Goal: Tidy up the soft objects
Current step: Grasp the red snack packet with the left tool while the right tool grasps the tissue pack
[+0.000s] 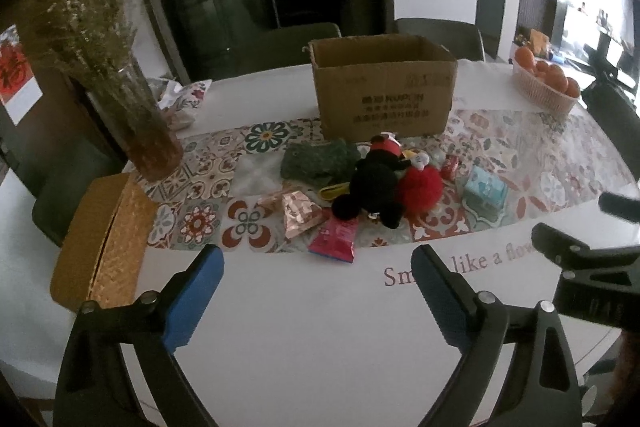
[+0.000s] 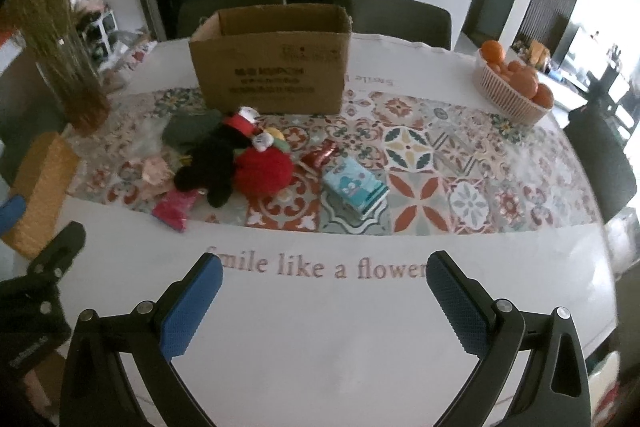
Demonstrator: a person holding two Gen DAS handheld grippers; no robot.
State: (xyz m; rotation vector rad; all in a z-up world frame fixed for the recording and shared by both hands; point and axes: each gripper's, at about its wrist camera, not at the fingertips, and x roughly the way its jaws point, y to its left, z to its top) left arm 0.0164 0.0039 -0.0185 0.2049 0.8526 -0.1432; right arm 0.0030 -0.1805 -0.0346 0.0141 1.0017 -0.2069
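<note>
While both sets of jaws agape & empty, plush pile [image 1: 380, 183] well ahead, nr cardboard box [image 1: 382, 87].

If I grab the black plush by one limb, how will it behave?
The black plush looks soft and limp, so it would probably sag and dangle. It seems light. It lies against the red pompom, which may drag or roll along.
</note>
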